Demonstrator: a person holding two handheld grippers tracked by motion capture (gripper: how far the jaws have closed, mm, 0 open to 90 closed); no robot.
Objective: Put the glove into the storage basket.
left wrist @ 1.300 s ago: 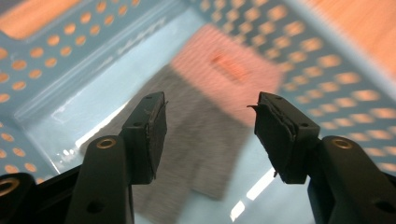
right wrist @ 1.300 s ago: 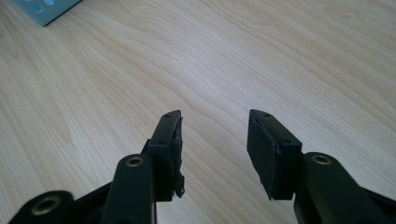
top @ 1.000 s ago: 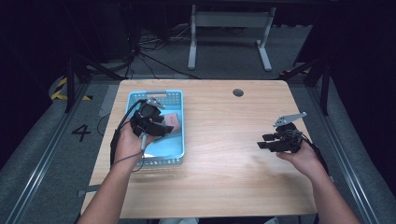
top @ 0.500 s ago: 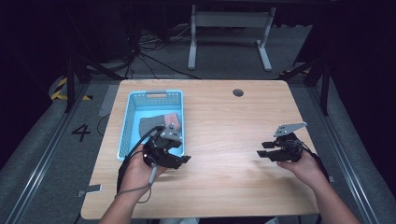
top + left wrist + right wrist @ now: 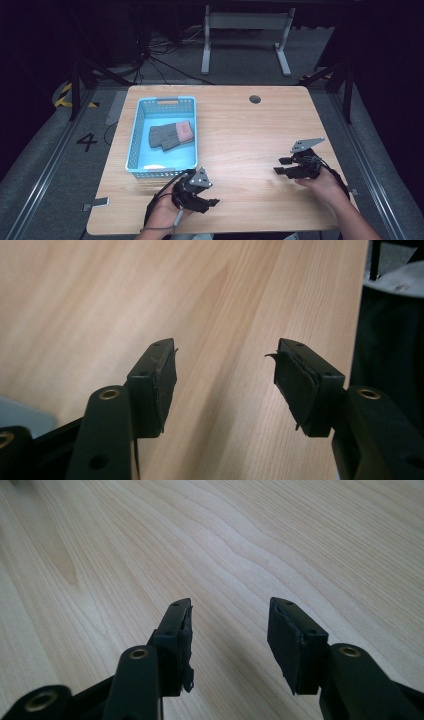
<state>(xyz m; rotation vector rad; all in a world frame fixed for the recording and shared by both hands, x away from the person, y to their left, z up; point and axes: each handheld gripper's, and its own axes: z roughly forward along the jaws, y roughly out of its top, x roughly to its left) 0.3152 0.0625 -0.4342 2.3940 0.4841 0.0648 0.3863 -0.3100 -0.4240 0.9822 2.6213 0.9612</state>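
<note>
Resting on the wooden table (image 5: 240, 125) beyond the left gripper (image 5: 212, 201), the blue basket (image 5: 136, 150) already holds the grey gloves (image 5: 170, 135), so with both it and the right gripper (image 5: 280, 166) gaping empty, little seems left.

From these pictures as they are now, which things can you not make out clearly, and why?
- Gloves in the blue basket, high view: too small to tell whether one or two, or what the pink patch is.
- Pale object at the basket's near end, high view: too small to identify.
- Left gripper, high view: hand and body cover most of its jaws.
- Grey shape, left gripper view: cut off by the edge and gripper frame.
</note>
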